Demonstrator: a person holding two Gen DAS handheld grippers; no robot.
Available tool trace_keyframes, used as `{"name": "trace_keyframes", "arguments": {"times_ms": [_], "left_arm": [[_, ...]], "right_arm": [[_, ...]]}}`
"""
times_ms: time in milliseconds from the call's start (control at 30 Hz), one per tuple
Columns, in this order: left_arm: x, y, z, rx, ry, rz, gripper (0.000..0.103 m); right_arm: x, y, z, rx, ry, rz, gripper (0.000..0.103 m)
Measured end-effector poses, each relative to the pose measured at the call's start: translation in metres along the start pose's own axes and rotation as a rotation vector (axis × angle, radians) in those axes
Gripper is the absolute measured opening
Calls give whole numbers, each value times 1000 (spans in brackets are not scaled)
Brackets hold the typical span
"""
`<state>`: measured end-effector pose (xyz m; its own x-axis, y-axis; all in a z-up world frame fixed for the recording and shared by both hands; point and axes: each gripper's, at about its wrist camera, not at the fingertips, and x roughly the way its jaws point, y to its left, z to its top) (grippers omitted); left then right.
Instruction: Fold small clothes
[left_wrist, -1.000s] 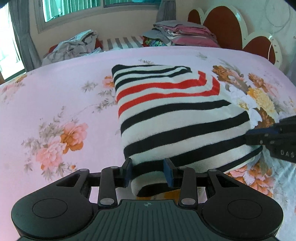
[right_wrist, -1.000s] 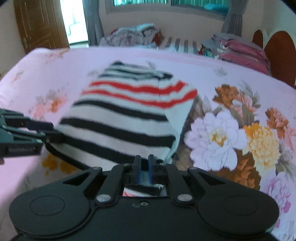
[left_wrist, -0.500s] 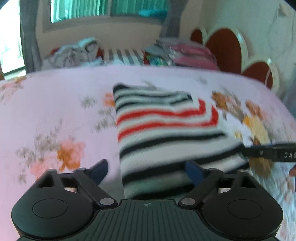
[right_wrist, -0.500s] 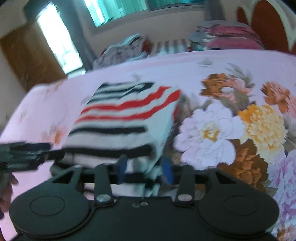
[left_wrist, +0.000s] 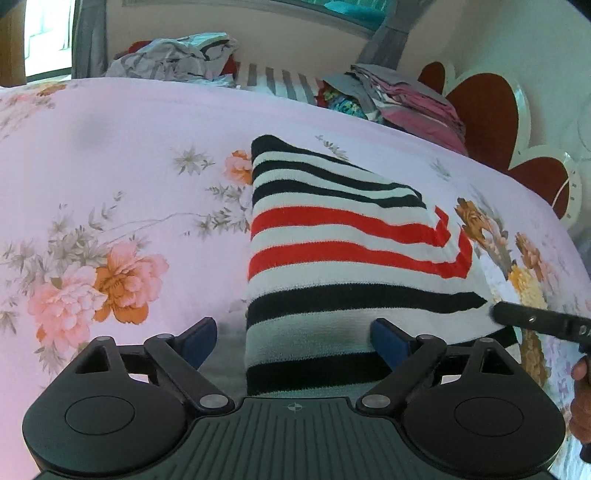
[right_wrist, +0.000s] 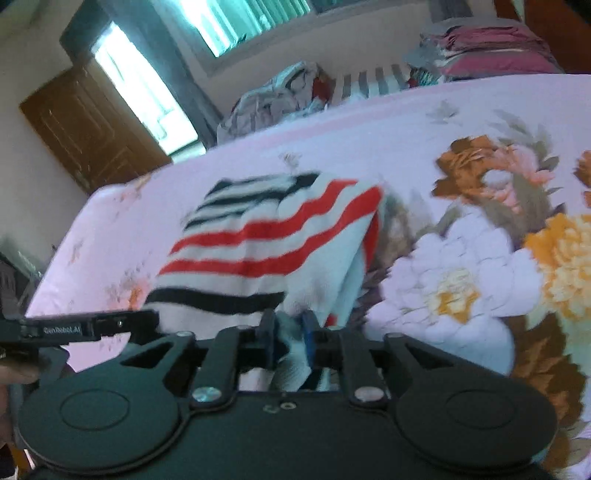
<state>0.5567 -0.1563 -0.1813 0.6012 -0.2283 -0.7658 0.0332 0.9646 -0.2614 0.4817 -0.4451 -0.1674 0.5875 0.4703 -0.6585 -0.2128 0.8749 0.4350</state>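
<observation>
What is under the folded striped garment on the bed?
The striped garment lies on the pink floral bedsheet, which shows on all sides of it. Whether anything else sits beneath it cannot be seen: the fabric covers that patch entirely.

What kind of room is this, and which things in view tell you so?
Most likely a bedroom in a home. The striped garment lies on a bed with a pink flowered sheet, a heart-shaped headboard stands behind it, and folded clothes are stacked beside it.
</observation>
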Motion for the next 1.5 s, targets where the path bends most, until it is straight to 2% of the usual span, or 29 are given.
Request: {"name": "trace_keyframes", "arguments": {"times_ms": [33, 67, 233, 300, 567, 667, 733, 800, 867, 1000, 1133, 1200, 1300, 1467, 1500], "left_arm": [[1, 1, 1, -1, 2, -5, 90], [1, 2, 3, -4, 5, -11, 90], [8, 8, 10, -78, 13, -124, 90], [14, 14, 12, -110, 29, -137, 90], [35, 33, 10, -216, 99, -256, 90], [41, 32, 9, -220, 104, -267, 90], [41, 30, 11, -214, 104, -257, 90], [39, 26, 14, -178, 100, -238, 90], [38, 23, 16, -147, 99, -231, 90], [45, 24, 20, -148, 107, -231, 90], [52, 4, 24, -69, 99, -166, 89], [51, -6, 26, -10, 91, -143, 75], [43, -12, 29, 53, 80, -133, 63], [36, -13, 23, 109, 30, -135, 61], [34, -12, 21, 113, 21, -142, 58]], "right_arm": [[0, -8, 0, 25, 5, 13, 58], [3, -15, 0, 52, 15, 38, 63], [25, -38, -5, 191, 75, 150, 63], [33, -43, -9, 244, 99, 187, 63], [48, -55, -7, 328, 106, 257, 61], [56, -48, -2, 314, 114, 264, 60], [59, -41, 3, 284, 121, 243, 60], [54, -34, 6, 235, 136, 209, 54], [50, -39, 5, 244, 134, 215, 53], [58, -41, 4, 274, 137, 215, 53], [64, -14, 11, 146, 120, 102, 46], [64, -4, 13, 108, 123, 54, 41], [61, 6, 12, 79, 115, 18, 39], [57, 32, 9, 23, 88, -62, 35], [54, 37, 8, 17, 82, -79, 34]]}}
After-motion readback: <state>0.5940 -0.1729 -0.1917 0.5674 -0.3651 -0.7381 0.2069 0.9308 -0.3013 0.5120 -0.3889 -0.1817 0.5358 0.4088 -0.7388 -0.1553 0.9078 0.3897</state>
